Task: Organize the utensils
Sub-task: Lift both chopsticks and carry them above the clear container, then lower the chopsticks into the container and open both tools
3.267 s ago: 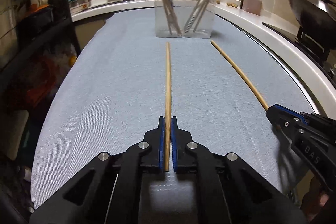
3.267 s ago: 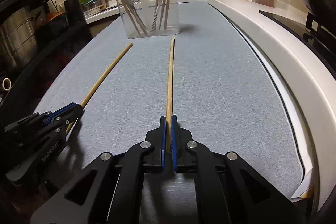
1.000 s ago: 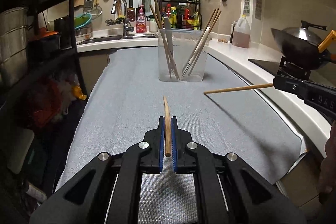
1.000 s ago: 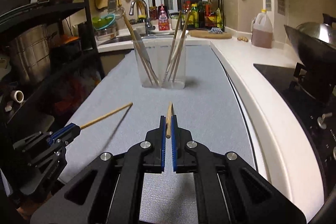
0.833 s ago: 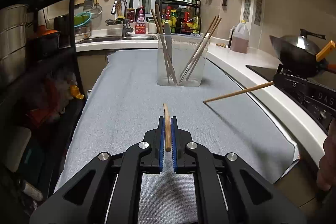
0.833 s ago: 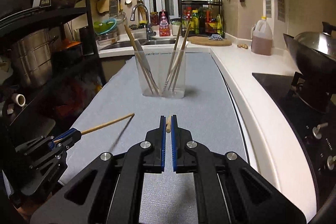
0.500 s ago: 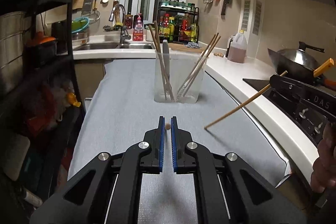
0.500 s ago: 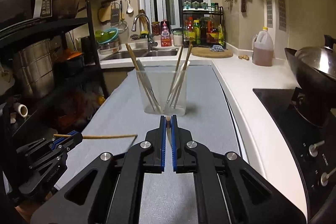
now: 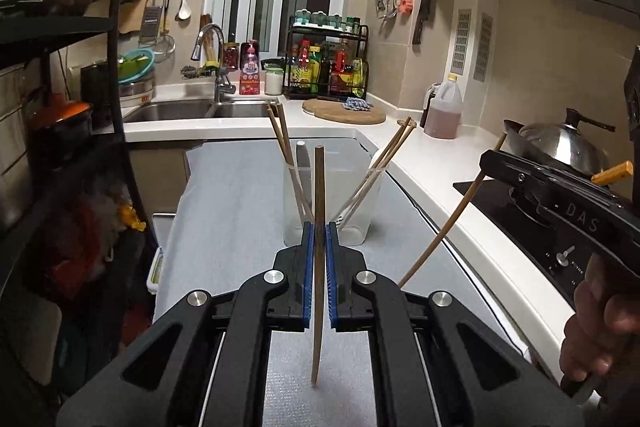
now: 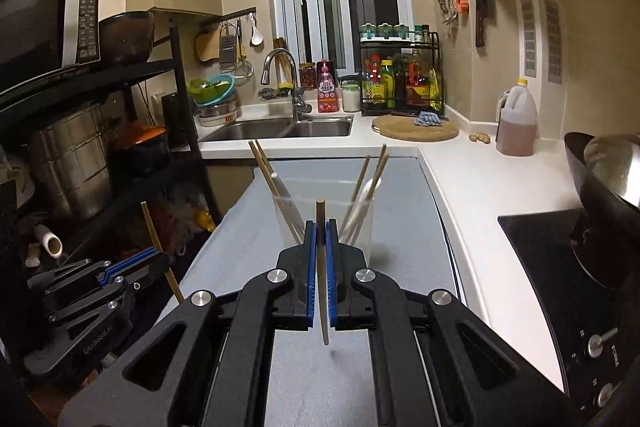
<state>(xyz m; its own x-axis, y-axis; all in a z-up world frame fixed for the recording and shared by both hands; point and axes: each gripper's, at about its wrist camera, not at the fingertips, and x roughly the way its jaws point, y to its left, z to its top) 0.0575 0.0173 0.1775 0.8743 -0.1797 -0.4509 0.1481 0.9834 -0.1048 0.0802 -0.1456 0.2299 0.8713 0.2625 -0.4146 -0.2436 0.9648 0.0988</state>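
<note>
Readable text, left wrist view: white raised letters "DAS" on the side of the black plastic right gripper (image 9: 490,163) body; further letters cut off by the frame edge.

Right wrist view: pale "GenRobot.AI" printed along the side of the black plastic left gripper (image 10: 158,261) body.

Pink detergent bottle (image 10: 327,87) by the sink carries a label; print too small to read. Sauce bottle labels likewise illegible.
</note>
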